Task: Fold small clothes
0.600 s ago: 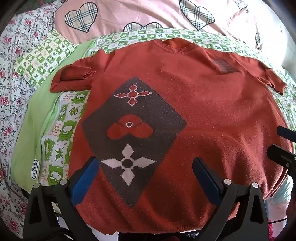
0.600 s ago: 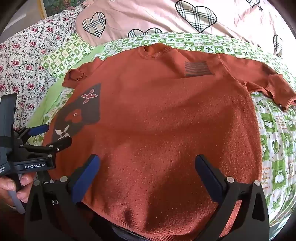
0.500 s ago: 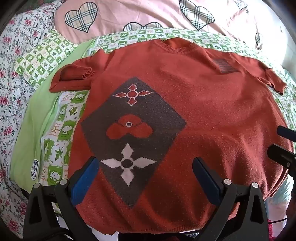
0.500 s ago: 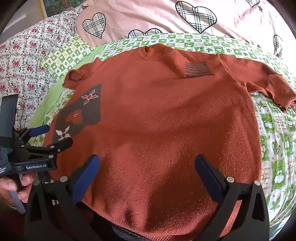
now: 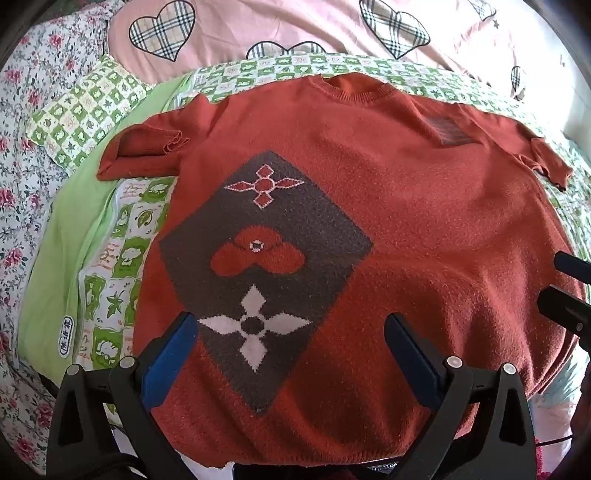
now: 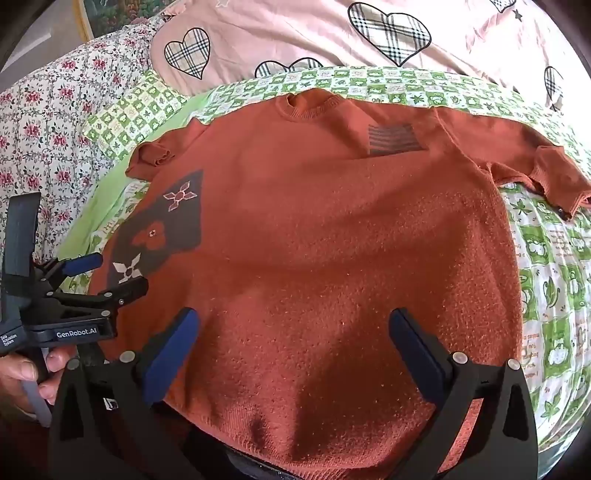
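A rust-red knit sweater (image 5: 424, 221) (image 6: 332, 240) lies spread flat on the bed, collar at the far side, both short sleeves out to the sides. A grey diamond patch (image 5: 266, 258) with flower motifs sits on its left half, a small grey striped patch (image 6: 393, 138) near the right shoulder. My left gripper (image 5: 291, 332) hovers open above the lower left of the sweater, over the diamond. My right gripper (image 6: 291, 328) hovers open above the lower middle near the hem. Nothing is between either pair of blue pads.
A green checked sheet (image 6: 546, 277) covers the bed under the sweater. A pink quilt with plaid hearts (image 5: 295, 26) lies behind it, a floral cover (image 6: 44, 129) at the left. A hand (image 6: 26, 373) holds the left gripper's handle at the right wrist view's left edge.
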Tool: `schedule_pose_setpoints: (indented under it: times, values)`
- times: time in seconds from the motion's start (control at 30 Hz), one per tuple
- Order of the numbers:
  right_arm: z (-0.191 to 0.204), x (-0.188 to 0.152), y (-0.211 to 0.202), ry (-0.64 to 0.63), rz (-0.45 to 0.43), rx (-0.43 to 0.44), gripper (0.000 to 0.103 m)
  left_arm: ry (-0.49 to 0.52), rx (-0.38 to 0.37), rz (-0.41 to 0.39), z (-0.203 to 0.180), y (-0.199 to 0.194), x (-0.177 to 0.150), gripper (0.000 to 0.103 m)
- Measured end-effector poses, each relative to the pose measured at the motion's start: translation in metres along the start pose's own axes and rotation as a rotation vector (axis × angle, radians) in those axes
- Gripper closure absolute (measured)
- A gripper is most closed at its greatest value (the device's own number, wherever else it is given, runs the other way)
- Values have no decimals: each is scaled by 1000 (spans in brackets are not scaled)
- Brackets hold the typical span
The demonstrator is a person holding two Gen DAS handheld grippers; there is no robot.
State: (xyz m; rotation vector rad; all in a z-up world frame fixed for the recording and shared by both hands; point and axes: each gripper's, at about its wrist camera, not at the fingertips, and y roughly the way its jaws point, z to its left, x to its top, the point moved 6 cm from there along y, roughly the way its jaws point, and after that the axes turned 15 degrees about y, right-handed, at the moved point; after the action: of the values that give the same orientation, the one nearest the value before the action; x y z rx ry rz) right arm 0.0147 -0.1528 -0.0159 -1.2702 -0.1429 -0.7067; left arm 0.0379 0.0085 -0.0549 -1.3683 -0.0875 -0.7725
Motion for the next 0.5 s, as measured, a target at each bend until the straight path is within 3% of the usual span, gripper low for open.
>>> schedule_pose_setpoints:
  times: [0.1,0.5]
  values:
    - [-1,0,1,-2,0,-2,1,3,-12,32,0,2,-1,2]
    - [-7,1,9,35,32,15,1,5,-24,15,-2,12,5,2]
